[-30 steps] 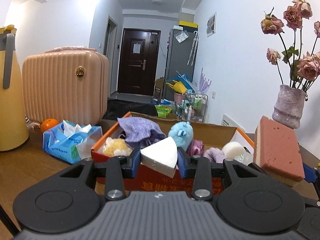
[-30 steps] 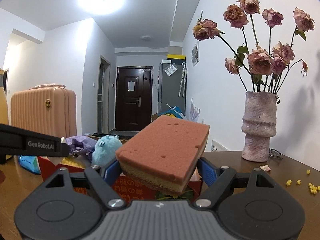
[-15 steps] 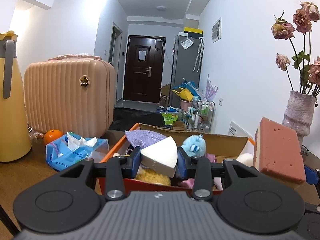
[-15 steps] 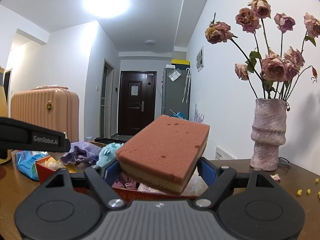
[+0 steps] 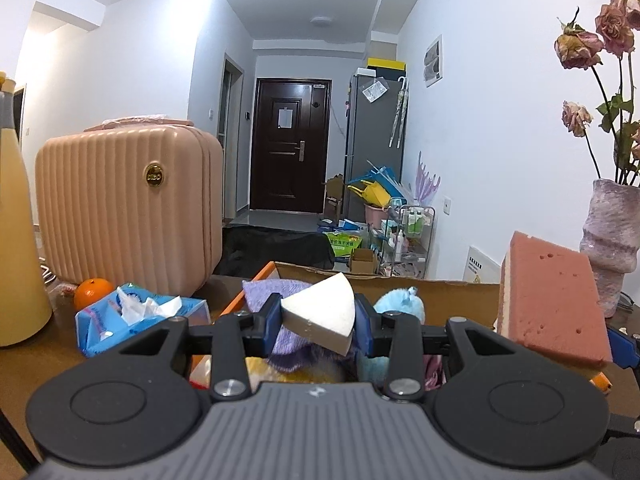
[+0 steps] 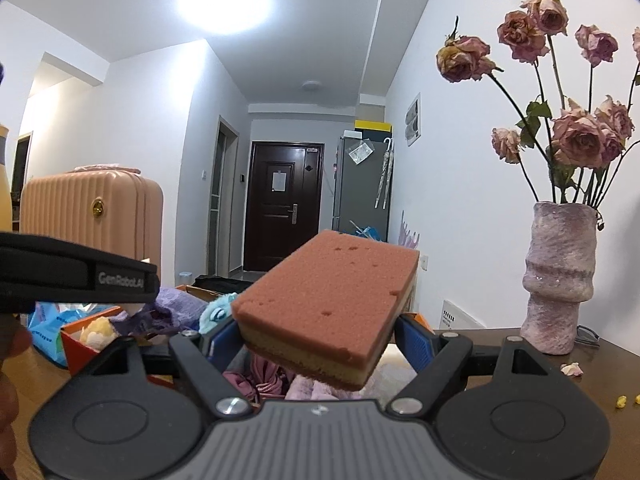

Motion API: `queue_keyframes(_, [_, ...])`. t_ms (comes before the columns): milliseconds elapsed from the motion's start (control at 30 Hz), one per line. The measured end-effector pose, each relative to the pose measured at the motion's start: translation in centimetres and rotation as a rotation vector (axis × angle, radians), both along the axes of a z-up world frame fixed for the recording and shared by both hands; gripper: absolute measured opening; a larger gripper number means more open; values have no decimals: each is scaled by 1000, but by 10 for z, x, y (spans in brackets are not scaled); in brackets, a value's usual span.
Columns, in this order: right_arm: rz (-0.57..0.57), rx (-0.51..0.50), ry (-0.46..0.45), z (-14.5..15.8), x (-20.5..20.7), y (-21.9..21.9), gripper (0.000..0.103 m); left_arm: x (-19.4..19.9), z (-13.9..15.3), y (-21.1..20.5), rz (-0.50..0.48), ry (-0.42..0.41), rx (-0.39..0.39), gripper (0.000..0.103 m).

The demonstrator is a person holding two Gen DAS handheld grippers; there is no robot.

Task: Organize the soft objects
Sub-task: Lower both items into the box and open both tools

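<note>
My left gripper [image 5: 319, 322] is shut on a white wedge-shaped sponge [image 5: 322, 311], held over the open cardboard box [image 5: 440, 294]. My right gripper [image 6: 316, 340] is shut on a thick red-and-yellow sponge block [image 6: 332, 304], also over the box; the same sponge block [image 5: 550, 300] shows at the right of the left wrist view. Inside the box lie a purple cloth [image 5: 266, 290], a blue plush toy [image 5: 398, 304], a yellow puff [image 6: 94, 330] and pink and lilac soft things [image 6: 260, 376]. The left gripper's body [image 6: 76, 276] crosses the left of the right wrist view.
A pink ribbed suitcase [image 5: 128, 208], an orange [image 5: 93, 292], a blue tissue pack [image 5: 136, 316] and a yellow flask [image 5: 16, 240] stand left of the box on the wooden table. At the right stands a pink vase [image 6: 560, 280] of dried roses, with petals and yellow crumbs [image 6: 620, 402] near it.
Both grippers have moved forward with their sponges, from in front of the box to over its contents; the box's front wall has dropped out of sight below them. Neither grip has changed.
</note>
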State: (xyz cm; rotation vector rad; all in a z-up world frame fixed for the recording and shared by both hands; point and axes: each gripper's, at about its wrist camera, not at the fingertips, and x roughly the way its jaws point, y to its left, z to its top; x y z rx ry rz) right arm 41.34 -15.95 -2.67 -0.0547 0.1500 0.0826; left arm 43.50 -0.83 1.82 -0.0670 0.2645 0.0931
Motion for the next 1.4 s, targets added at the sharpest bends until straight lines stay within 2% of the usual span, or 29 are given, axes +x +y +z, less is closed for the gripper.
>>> queue_keyframes(667, [-11, -7, 34, -6, 51, -4, 81, 51, -4, -14, -28, -16, 38, 38])
queue_keyframes(900, [-6, -10, 74, -10, 65, -3, 82, 64, -8, -6, -23, 12, 13, 42])
queue_keyframes(967, [-2, -10, 95, -11, 69, -4, 82, 66, -7, -4, -22, 21, -4, 55])
queue_keyframes(1000, [-1, -10, 104, -11, 70, -4, 82, 65, -7, -2, -21, 22, -12, 69])
queue_keyframes(1067, [1, -8, 123, -13, 71, -5, 92, 62, -7, -1, 0, 8, -17, 88])
queue_keyframes(1167, [-1, 0, 149, -14, 73, -6, 103, 56, -4, 0, 9, -22, -19, 103])
queue_keyframes(1400, [-13, 28, 139, -12, 71, -11, 103, 51, -1, -1, 25, -38, -17, 103])
